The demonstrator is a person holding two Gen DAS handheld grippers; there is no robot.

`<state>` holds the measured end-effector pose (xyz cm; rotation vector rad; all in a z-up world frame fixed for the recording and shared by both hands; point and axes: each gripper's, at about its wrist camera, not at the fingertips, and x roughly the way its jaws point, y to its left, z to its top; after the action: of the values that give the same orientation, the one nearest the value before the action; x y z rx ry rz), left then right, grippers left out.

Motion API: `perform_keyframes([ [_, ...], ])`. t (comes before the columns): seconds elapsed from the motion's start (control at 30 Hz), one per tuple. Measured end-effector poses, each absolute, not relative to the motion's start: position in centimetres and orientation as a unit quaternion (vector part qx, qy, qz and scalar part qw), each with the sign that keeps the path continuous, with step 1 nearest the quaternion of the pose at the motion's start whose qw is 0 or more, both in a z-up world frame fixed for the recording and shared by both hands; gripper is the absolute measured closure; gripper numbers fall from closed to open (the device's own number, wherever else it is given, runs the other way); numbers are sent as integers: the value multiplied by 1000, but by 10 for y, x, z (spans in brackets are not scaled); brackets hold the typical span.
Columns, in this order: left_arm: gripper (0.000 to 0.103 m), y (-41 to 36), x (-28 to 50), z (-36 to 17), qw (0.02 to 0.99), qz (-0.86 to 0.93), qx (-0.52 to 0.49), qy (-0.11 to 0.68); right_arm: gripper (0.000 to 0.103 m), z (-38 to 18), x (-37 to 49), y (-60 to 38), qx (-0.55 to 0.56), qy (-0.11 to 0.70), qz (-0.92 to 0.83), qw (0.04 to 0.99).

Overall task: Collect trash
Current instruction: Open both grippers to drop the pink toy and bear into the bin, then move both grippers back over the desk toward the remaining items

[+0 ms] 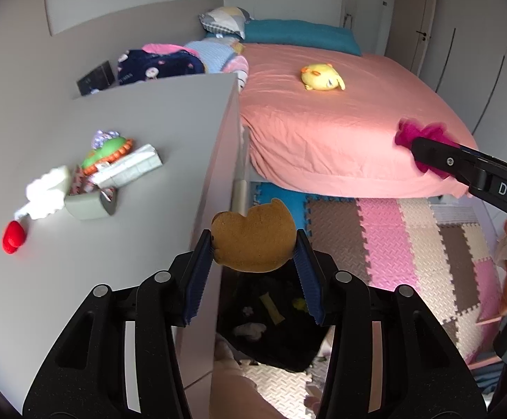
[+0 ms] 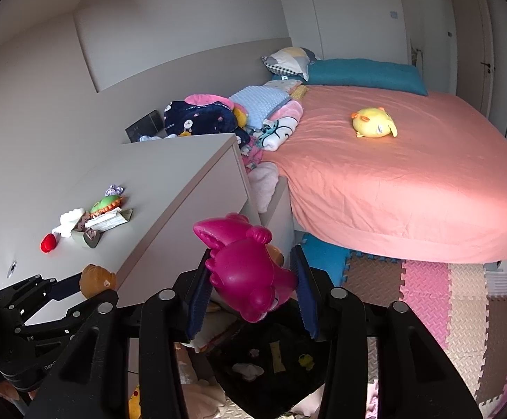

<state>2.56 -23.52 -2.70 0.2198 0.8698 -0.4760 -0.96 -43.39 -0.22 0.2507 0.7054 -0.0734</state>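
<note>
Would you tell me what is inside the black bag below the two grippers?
Inside the black bag lie a white crumpled scrap, a yellow strip and a small yellow-green piece; the grippers and toys cover the rest.

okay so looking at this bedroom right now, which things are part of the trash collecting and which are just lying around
Part of the job:
- brown toy between the left claw fingers
- magenta toy between the right claw fingers
- black bag below, already holding scraps

Just lying about:
- yellow plush on the bed
- red heart on the dresser
- teal pillow
</note>
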Motion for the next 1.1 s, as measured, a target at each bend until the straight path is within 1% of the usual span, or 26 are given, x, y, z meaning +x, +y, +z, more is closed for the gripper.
perform_keyframes([
  [0.03,23,-235,26,-27,873,-227,102,420,23,-2,-11,-434,119,340,-44,932],
  [0.07,15,-234,27,-27,874,-224,99,421,23,-1,-11,-434,112,339,-50,933],
  [0.1,9,-233,26,-26,876,-221,99,416,23,-1,-10,-435,107,340,-53,933],
  [0.17,9,-233,25,-25,879,-219,105,411,21,-1,-10,-435,106,340,-57,933],
  [0.67,8,-219,29,-28,881,-205,107,413,21,-2,-7,-427,104,343,-51,932],
  [1.1,8,-177,38,-30,886,-174,89,420,21,-4,13,-388,93,349,-16,932],
])
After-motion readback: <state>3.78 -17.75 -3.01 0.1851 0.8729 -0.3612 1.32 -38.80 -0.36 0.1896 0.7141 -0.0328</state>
